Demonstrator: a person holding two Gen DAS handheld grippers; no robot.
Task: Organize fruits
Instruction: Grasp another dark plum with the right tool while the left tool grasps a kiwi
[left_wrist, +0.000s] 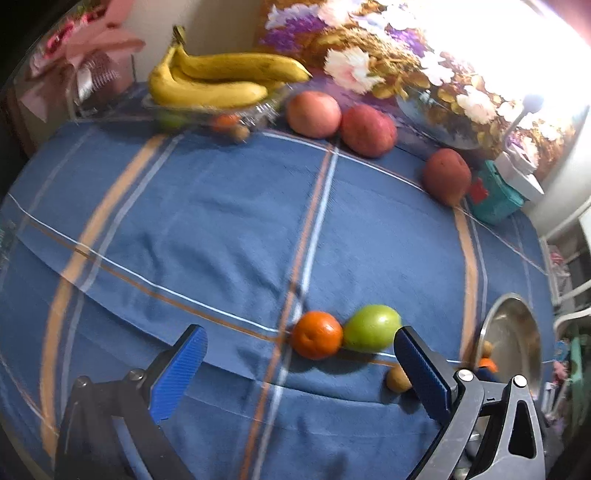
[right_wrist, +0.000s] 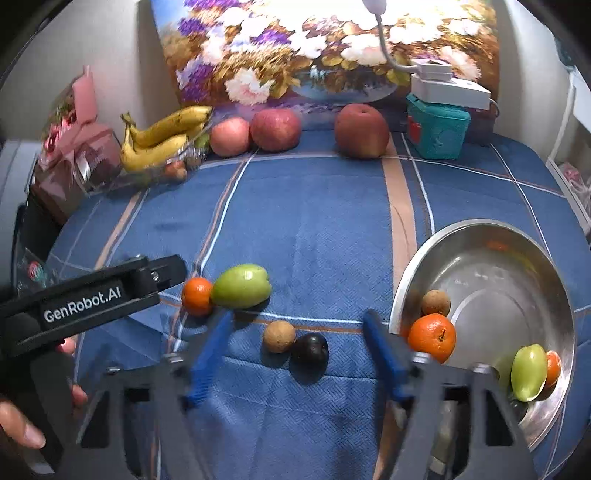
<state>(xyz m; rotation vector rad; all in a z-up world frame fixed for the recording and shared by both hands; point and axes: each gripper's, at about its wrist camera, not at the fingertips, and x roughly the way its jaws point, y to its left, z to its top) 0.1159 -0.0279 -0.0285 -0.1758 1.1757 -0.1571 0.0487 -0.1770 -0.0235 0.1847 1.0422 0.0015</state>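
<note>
On the blue-clothed counter (right_wrist: 314, 229) lie four loose fruits: one orange (right_wrist: 197, 296) touching one green fruit (right_wrist: 242, 286), one brown longan (right_wrist: 279, 336) and one dark plum (right_wrist: 310, 352). The steel bowl (right_wrist: 554, 302) holds one longan, two oranges and one green fruit. Three apples (right_wrist: 276, 129) and a banana bunch (right_wrist: 162, 138) sit at the back. Right gripper (right_wrist: 297, 354) jaws stand apart around longan and plum, gripping nothing; left gripper (left_wrist: 299, 373) jaws gape empty.
</note>
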